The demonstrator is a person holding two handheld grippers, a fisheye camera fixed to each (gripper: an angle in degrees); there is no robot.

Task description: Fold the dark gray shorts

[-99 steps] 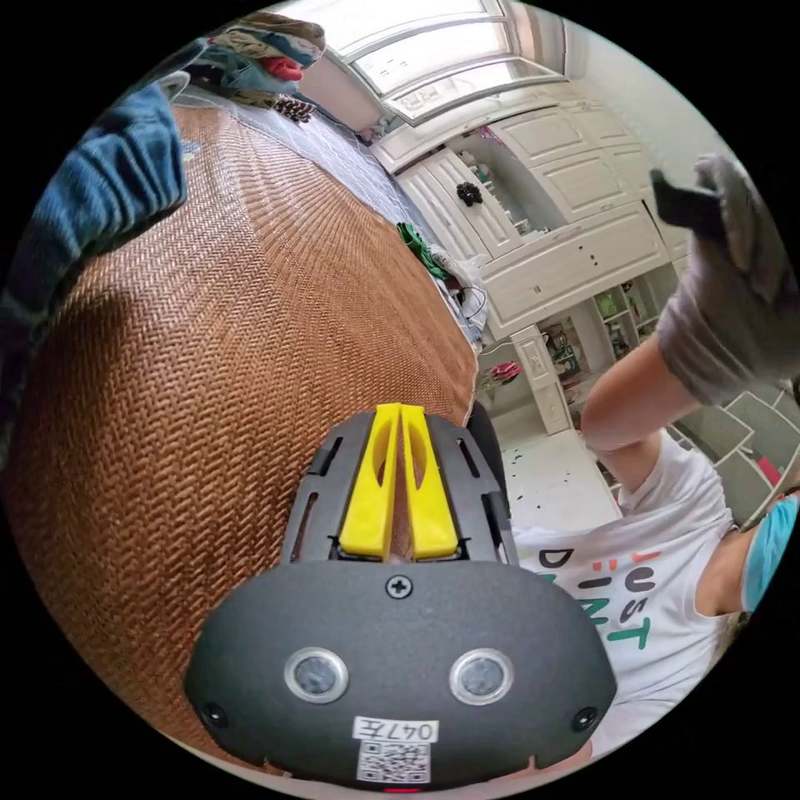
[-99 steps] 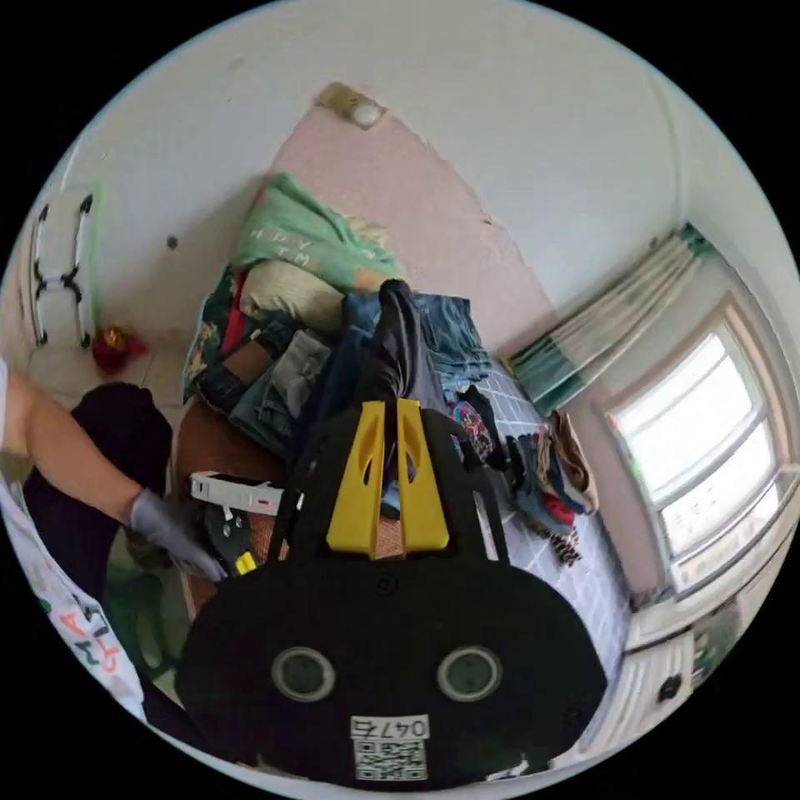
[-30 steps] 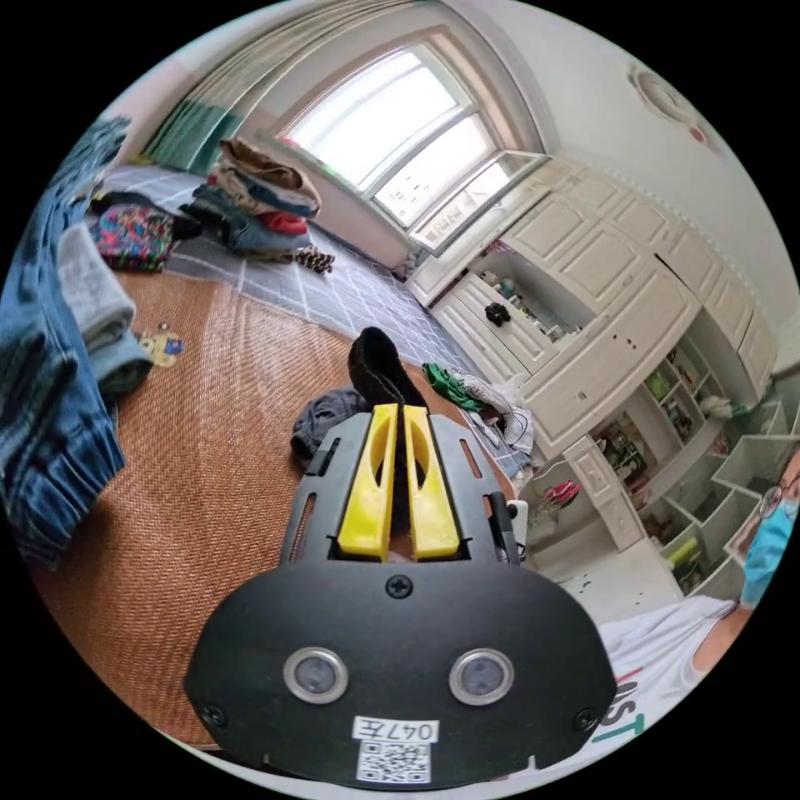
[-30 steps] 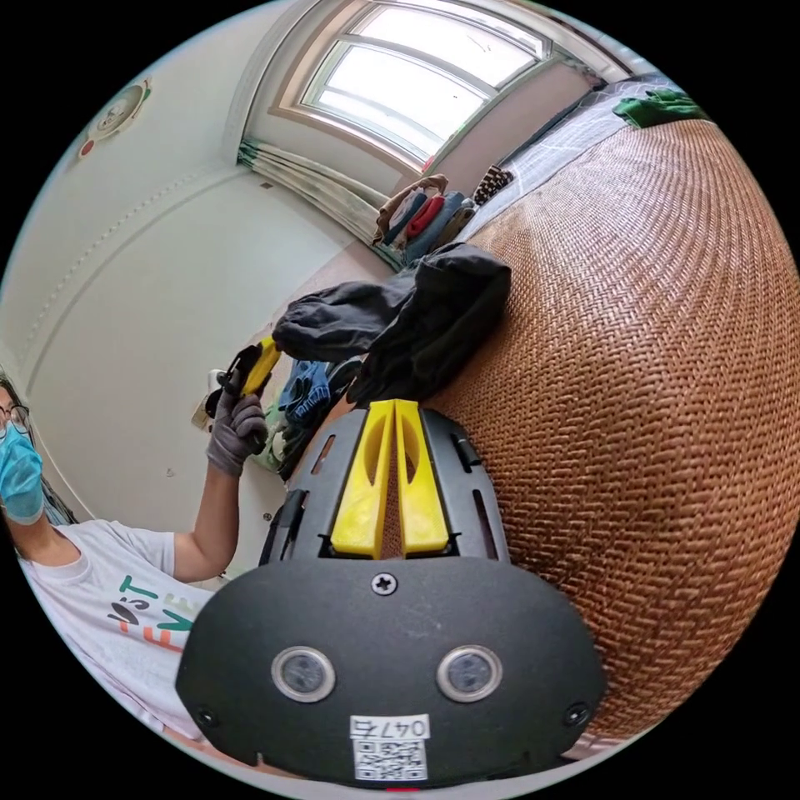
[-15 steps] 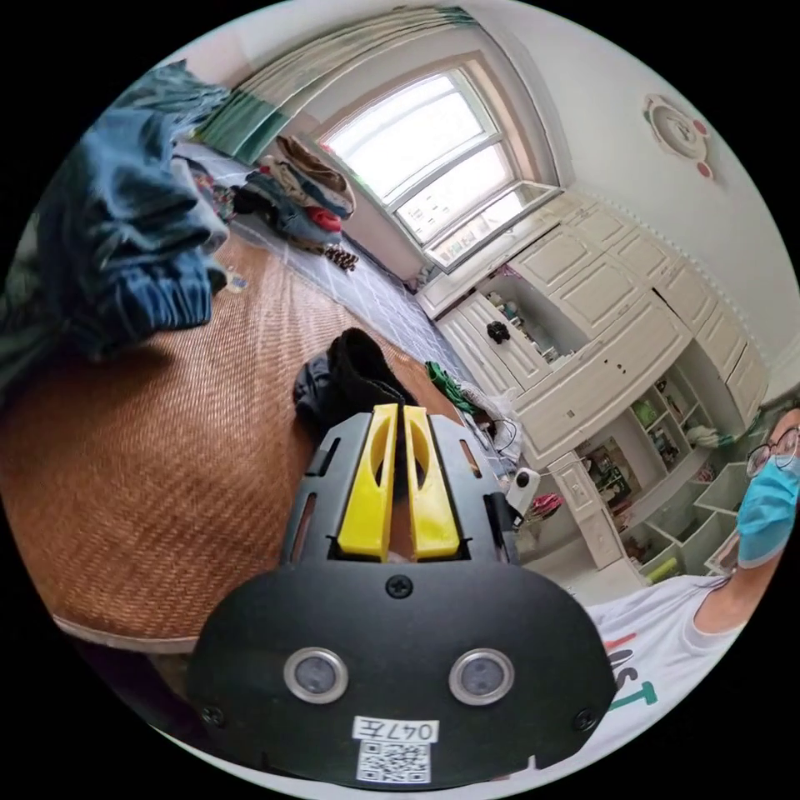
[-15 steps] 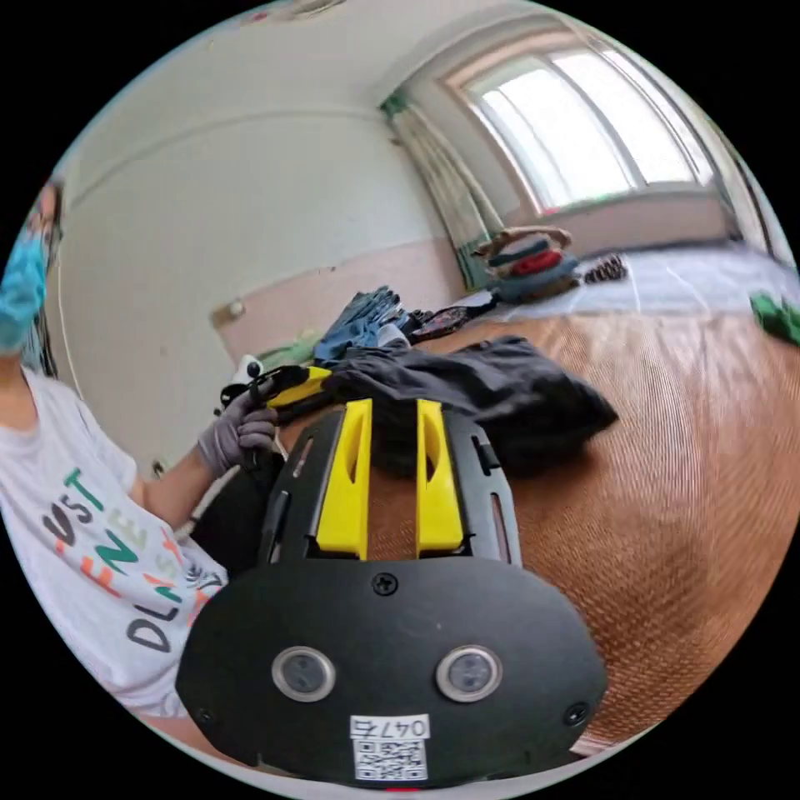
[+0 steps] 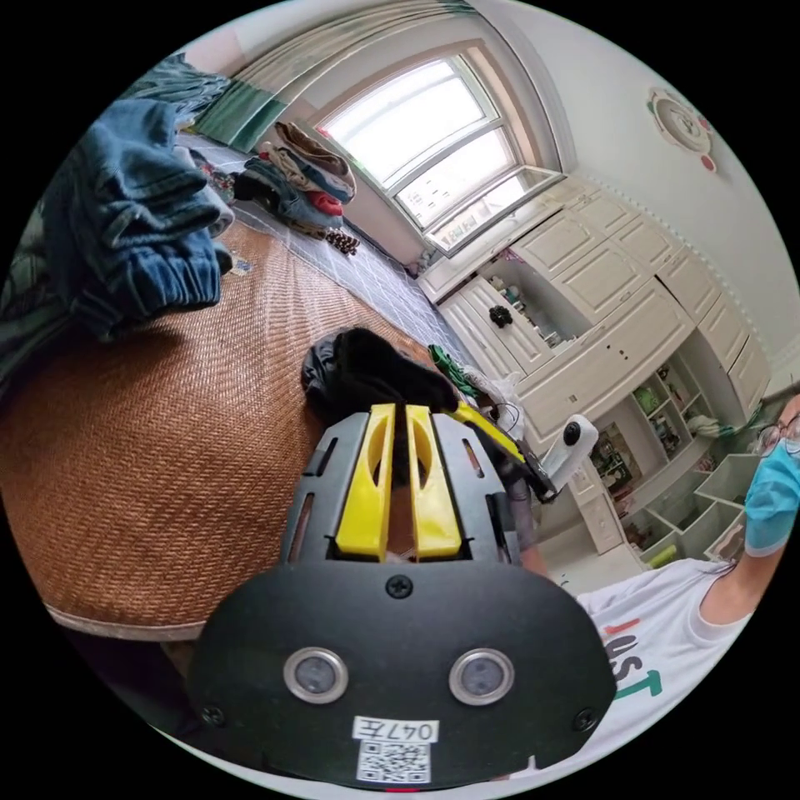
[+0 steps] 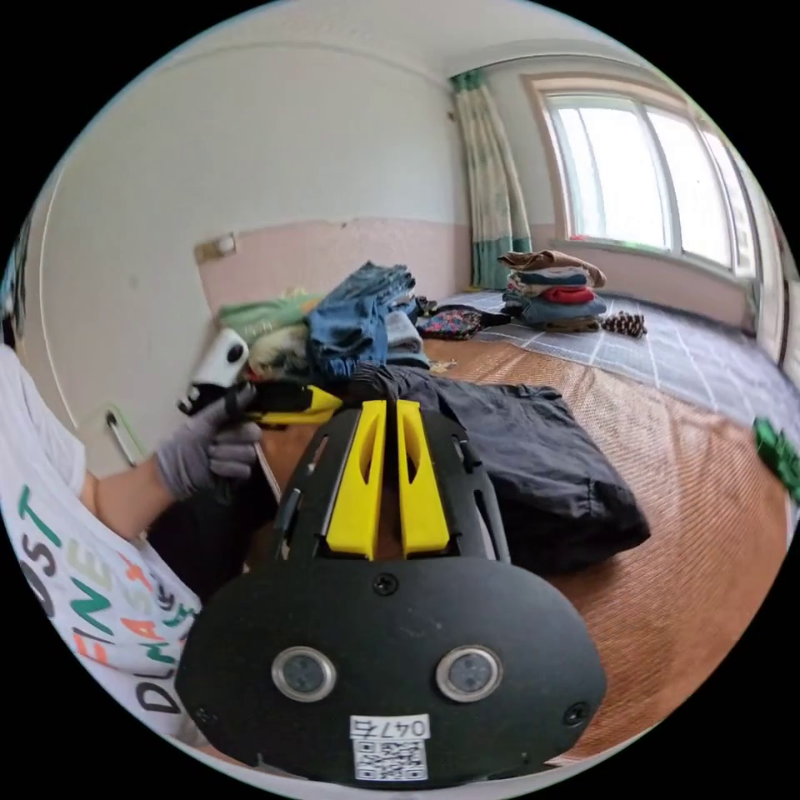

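The dark gray shorts (image 8: 533,467) lie bunched on the woven mat (image 8: 692,533), with their near edge lifted. My right gripper (image 8: 385,404) is shut on that edge, and dark cloth shows between its yellow jaws. Just to its left, a gloved hand (image 8: 204,454) holds my left gripper (image 8: 332,402), whose tip reaches the same edge. In the left gripper view the shorts (image 7: 367,375) bunch up just beyond my left gripper (image 7: 398,408), which is shut on dark cloth. My right gripper (image 7: 471,417) pokes into the bunch from the right.
A heap of jeans (image 7: 125,225) and other clothes sits at the mat's (image 7: 167,433) far side. A folded stack (image 8: 550,287) stands on the grey checked cover by the window. White cabinets (image 7: 600,308) line one wall. A green cloth (image 8: 779,454) lies at the mat's edge.
My right gripper's jaws were apart half a second ago and have closed on the shorts' edge. The shorts have come down from hanging onto the mat, and the two grippers are now close together.
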